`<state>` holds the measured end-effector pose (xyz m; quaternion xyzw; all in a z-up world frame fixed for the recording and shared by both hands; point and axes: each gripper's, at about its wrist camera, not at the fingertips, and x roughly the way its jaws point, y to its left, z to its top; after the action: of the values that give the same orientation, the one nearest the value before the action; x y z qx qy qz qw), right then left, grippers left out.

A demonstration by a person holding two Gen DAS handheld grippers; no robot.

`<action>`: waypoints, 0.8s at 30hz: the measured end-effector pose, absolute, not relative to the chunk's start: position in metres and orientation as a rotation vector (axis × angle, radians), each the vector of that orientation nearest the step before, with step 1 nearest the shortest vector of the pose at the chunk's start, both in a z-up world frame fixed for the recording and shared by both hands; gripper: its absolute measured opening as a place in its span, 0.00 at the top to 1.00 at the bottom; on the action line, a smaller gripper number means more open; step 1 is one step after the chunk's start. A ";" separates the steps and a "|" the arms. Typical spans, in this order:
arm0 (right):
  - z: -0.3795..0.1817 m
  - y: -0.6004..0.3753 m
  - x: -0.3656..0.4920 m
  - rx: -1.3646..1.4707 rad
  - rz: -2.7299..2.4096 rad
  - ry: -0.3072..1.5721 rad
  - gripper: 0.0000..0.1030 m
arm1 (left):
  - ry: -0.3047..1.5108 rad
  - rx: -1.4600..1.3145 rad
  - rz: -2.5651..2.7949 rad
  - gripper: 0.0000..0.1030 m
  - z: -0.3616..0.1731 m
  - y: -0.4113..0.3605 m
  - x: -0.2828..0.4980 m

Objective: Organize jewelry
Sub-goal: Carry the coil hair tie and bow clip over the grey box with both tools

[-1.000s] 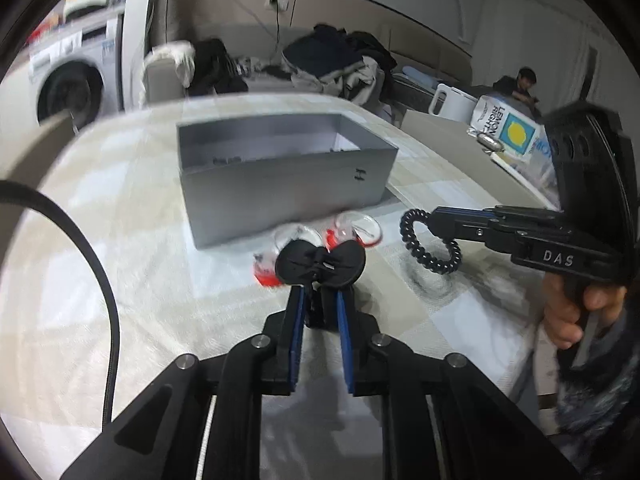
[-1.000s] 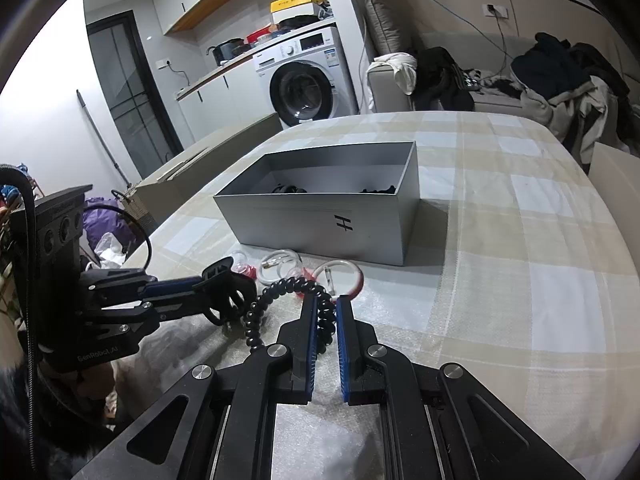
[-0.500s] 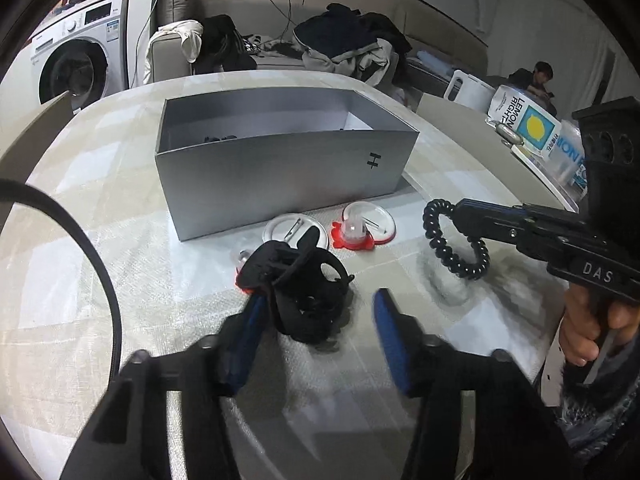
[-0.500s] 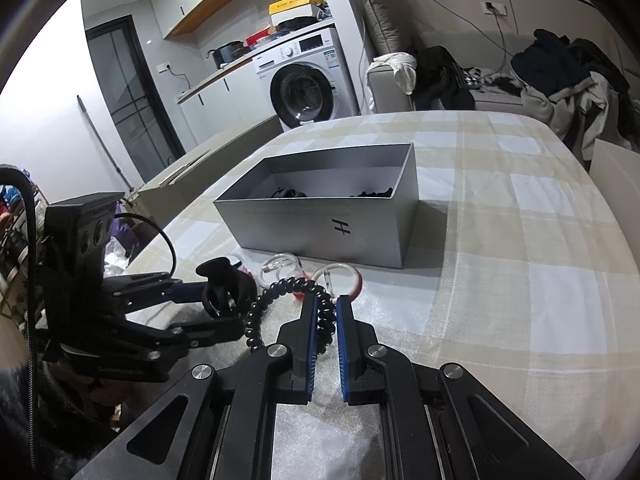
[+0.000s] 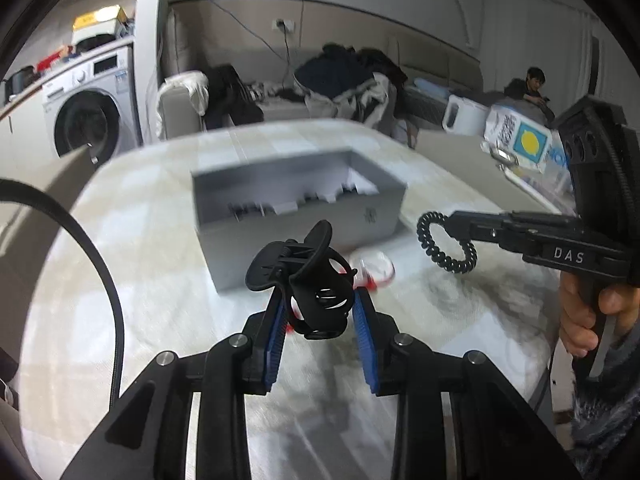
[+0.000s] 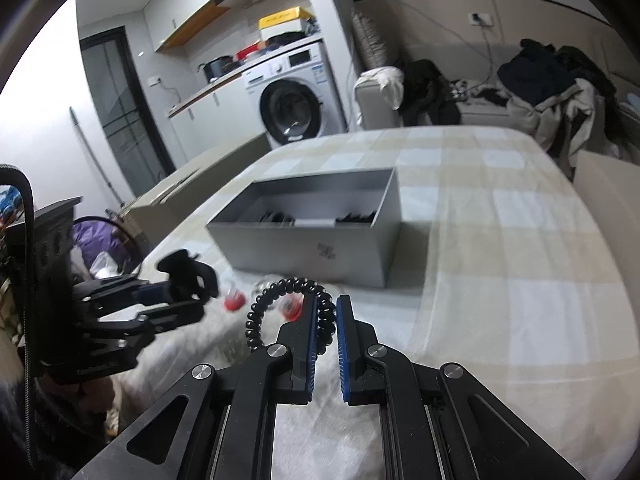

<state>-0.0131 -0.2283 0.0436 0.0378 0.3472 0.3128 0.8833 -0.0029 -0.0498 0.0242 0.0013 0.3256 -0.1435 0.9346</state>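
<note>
Left wrist view first: our left gripper (image 5: 318, 316) has the black claw clip (image 5: 308, 276) pinched between its blue pads. Those jaws have just been closing back in, with the clip between them the whole way. The clip hangs clear above the table (image 5: 120, 260), in front of the near wall of the grey box (image 5: 300, 216), which sits toward the far edge. Just past the clip, small clear-and-red cases (image 5: 372, 272) lie on the cloth beside that near wall; they're too blurry for us to say what's in them.

Further right, our right gripper (image 5: 448, 228) is clamped on the black spiral hair tie (image 5: 444, 244), jaws together, also held up off the table near the box's right corner.

The right wrist view backs this up: the coil (image 6: 288, 304) loops up out of the closed pads, and dark bits already lie inside the box (image 6: 312, 208).

So we reckon we're mid-carry with both pieces. Next up is probably getting the clip over the box's near rim and letting go inside. It sits a bit skewed in the pads, so we'd lift gently and clear the wall before opening up.
</note>
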 end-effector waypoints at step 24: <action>0.059 -0.200 0.075 0.154 0.511 0.722 0.92 | 0.592 -0.030 -0.184 0.74 0.037 -0.044 0.074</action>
<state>0.0753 -0.2000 0.0587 0.0746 0.3489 0.2472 0.9009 0.0741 -0.0443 0.0365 -0.0146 0.2915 -0.0907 0.9522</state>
